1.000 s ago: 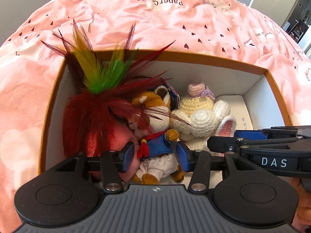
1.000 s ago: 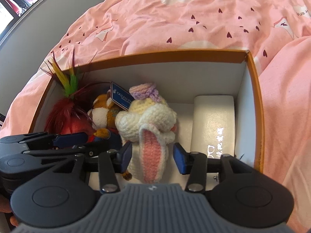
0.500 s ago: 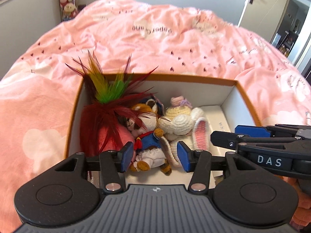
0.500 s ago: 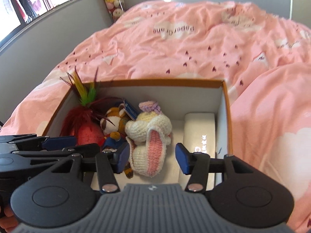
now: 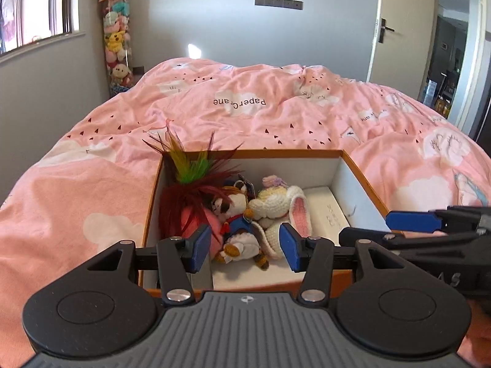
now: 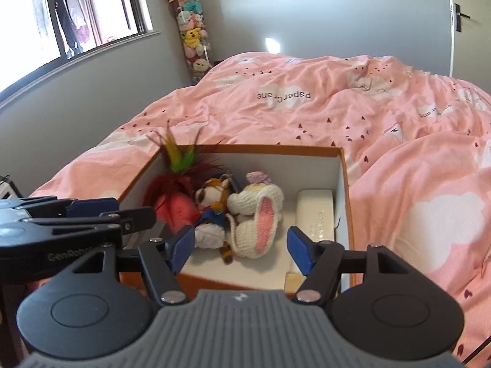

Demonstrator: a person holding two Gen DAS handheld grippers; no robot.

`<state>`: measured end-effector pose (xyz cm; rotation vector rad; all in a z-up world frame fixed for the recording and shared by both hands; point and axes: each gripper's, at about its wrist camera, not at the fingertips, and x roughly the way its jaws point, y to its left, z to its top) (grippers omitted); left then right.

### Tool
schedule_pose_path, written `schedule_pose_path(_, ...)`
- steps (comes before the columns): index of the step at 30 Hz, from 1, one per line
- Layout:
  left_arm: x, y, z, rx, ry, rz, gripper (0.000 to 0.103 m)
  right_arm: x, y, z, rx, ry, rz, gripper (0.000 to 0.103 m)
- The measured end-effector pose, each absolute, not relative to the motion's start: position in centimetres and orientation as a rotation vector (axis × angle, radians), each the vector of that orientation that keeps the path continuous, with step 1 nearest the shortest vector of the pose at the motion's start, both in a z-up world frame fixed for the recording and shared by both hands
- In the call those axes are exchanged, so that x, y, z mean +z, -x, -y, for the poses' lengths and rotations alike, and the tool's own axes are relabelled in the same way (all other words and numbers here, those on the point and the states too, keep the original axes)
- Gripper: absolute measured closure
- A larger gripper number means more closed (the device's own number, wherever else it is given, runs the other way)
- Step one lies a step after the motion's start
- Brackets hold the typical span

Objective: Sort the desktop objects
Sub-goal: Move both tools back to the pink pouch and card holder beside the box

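- Bedspread (image 5: 276,116): pink, printed with white clouds and small dark hearts, covers the whole bed and lies crumpled around everything else.
- Box (image 5: 362,178): open-topped, orange outside, white inside, sits on the bedspread at the near end of the bed, right in front of both grippers.
- Feather toy (image 5: 190,196): dark red plume with green and yellow tips over a pink body, fills the box's left end; its longest feathers stick up past the rim.
- Crochet rabbit (image 6: 257,211): cream, with one pink-lined ear flopped toward the cameras; lies in the middle of the box, pressed against the tiger.
- Plush tiger (image 5: 236,220): orange and white, blue jacket, wedged between the feather toy and the rabbit, touching both.
- White case (image 6: 316,211): flat, oblong, lies along the right inner wall, just beside the rabbit.
- Left gripper (image 5: 245,247): hangs above the box's near edge, blue pads parted about halfway, nothing between them, no toy touched.
- Right gripper (image 6: 244,251): next to the left one, above the near edge; jaws have just been opening and now stand wide, empty, clear of the rabbit beyond them.
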<state>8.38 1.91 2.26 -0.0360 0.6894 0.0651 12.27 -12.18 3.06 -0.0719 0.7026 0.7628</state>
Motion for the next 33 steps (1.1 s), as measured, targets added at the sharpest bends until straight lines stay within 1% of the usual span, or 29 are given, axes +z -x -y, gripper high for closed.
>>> schedule_pose_path(4, 1.6, -6.7, -1.4, 0.018, 0.024, -0.742, 0.046, 2.7, -11.0, 14.4, 0.809, 0.041, -0.736, 0.035)
schedule_pose_path(8, 0.4, -5.6, -2.0, -0.027, 0.133, -0.868, 0.046, 1.1, -10.8, 17.0, 0.819, -0.012, -0.845, 0.036)
schedule_pose_path(10, -0.4, -5.2, -2.2, -0.035, 0.164, -0.924, 0.046, 0.1, -10.9, 18.1, 0.798, -0.040, -0.911, 0.041)
schedule_pose_path(14, -1.7, -4.3, -2.0, -0.065, 0.187, -1.013, 0.046, -1.5, -10.5, 19.3, 0.769, -0.055, -1.003, 0.043)
schedule_pose_path(16, -2.0, -4.0, -2.1, -0.100, 0.225, -1.058, 0.046, -2.1, -10.4, 19.4, 0.748, -0.041, -1.047, 0.048)
schedule_pose_path(21, -2.6, -3.2, -2.0, -0.178, 0.335, -1.149, 0.046, -3.7, -9.5, 19.5, 0.750, -0.013, -1.144, 0.053)
schedule_pose_path(25, -3.4, -2.9, -1.7, -0.209, 0.406, -1.223, 0.045, -4.5, -8.6, 19.8, 0.793, -0.038, -1.219, 0.052)
schedule_pose_path(26, -3.6, -2.9, -1.6, -0.208, 0.408, -1.238, 0.043, -4.7, -8.4, 19.8, 0.801, -0.041, -1.233, 0.052)
schedule_pose_path(28, -3.8, -2.7, -1.6, -0.203, 0.416, -1.251, 0.041, -4.9, -8.0, 19.9, 0.819, -0.046, -1.261, 0.046)
schedule_pose_path(33, -4.6, -1.9, -0.6, -0.256, 0.403, -1.352, 0.040, -6.0, -7.7, 19.6, 0.825, -0.042, -1.329, 0.041)
